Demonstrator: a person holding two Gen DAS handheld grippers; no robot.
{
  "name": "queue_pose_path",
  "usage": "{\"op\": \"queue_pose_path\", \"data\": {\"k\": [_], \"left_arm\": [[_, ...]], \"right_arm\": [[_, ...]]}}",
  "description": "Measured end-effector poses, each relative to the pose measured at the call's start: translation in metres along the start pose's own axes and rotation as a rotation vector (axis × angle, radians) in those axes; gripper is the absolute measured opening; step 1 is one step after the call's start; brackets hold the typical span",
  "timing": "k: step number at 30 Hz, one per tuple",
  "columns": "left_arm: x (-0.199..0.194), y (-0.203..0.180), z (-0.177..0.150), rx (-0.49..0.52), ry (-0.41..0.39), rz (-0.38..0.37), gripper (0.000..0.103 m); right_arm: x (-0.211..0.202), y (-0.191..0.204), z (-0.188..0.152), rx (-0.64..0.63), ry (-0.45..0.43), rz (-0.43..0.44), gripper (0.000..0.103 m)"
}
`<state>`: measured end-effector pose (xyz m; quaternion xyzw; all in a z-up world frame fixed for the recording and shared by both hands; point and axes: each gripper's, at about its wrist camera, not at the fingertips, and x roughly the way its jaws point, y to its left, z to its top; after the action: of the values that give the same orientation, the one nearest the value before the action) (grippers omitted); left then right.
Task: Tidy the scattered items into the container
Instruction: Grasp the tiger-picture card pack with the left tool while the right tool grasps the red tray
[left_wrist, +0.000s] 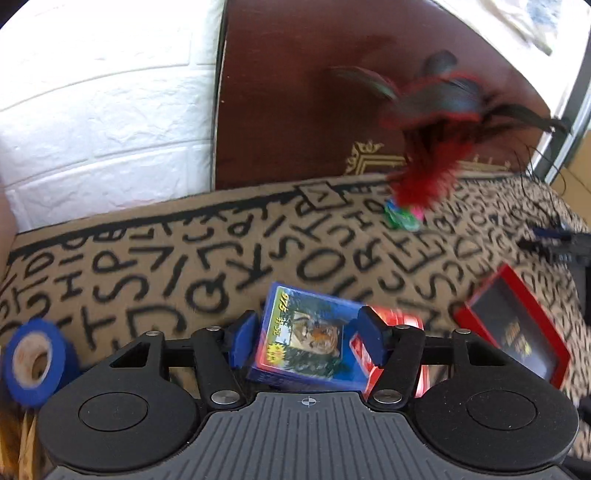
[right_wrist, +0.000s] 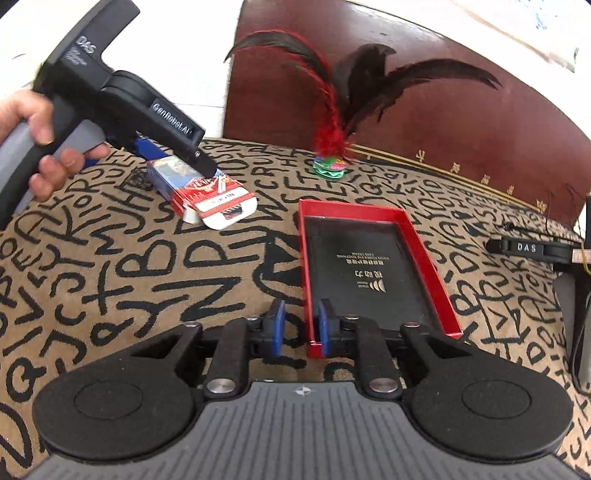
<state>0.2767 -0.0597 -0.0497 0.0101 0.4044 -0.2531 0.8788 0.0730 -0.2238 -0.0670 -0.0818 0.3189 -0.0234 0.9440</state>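
My left gripper (left_wrist: 308, 338) has its blue pads on both sides of a blue tiger card box (left_wrist: 306, 339); in the right wrist view the box (right_wrist: 166, 177) rests on the cloth under the left gripper (right_wrist: 207, 168). A red cigarette pack (left_wrist: 391, 354) lies against it, also seen from the right (right_wrist: 218, 205). My right gripper (right_wrist: 299, 326) is shut on the near left wall of the red tray (right_wrist: 439, 266), whose black inside is empty. The tray also shows at the right of the left wrist view (left_wrist: 517, 325). A feather shuttlecock (right_wrist: 332, 147) stands behind the tray.
A blue tape roll (left_wrist: 35, 360) lies at the left edge. The letter-patterned cloth (right_wrist: 147, 277) covers the surface. A dark red headboard (right_wrist: 424, 92) and a white brick wall (left_wrist: 92, 110) stand behind. A black device (right_wrist: 535, 249) and cables lie at the right.
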Motion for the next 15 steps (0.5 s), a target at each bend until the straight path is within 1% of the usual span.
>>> {"op": "queue_pose_path", "data": {"k": [1, 2, 3, 4, 5, 7, 9, 10, 13, 15], "left_arm": [[-0.008, -0.001, -0.007, -0.001, 0.006, -0.010, 0.060], [-0.017, -0.001, -0.015, -0.002, 0.011, -0.023, 0.063], [-0.027, -0.002, -0.023, 0.005, 0.017, -0.038, 0.066], [-0.035, -0.002, -0.029, 0.017, 0.024, -0.051, 0.071], [-0.042, -0.002, -0.033, 0.035, 0.028, -0.060, 0.073], [-0.053, -0.005, -0.033, 0.096, 0.014, -0.072, 0.075], [-0.058, -0.011, -0.026, 0.197, -0.027, -0.054, 0.088], [-0.057, -0.015, -0.021, 0.243, -0.042, -0.054, 0.094], [-0.048, -0.028, -0.010, 0.334, -0.038, -0.087, 0.095], [-0.036, -0.039, -0.009, 0.400, -0.017, -0.085, 0.096]], "right_arm": [[-0.001, 0.002, 0.002, -0.004, -0.007, 0.003, 0.034], [-0.003, 0.004, 0.002, -0.006, -0.022, 0.003, 0.043], [-0.008, 0.005, 0.002, -0.009, -0.044, 0.004, 0.051], [-0.012, 0.006, 0.003, -0.011, -0.066, 0.004, 0.052], [-0.016, 0.009, 0.004, -0.012, -0.081, 0.007, 0.052], [-0.021, 0.013, 0.006, -0.013, -0.098, 0.041, 0.052], [-0.023, 0.019, 0.007, -0.015, -0.099, 0.089, 0.056], [-0.023, 0.022, 0.008, -0.019, -0.097, 0.099, 0.056], [-0.024, 0.031, 0.008, -0.038, -0.084, 0.087, 0.057], [-0.024, 0.030, 0.005, -0.031, -0.073, 0.085, 0.057]]}}
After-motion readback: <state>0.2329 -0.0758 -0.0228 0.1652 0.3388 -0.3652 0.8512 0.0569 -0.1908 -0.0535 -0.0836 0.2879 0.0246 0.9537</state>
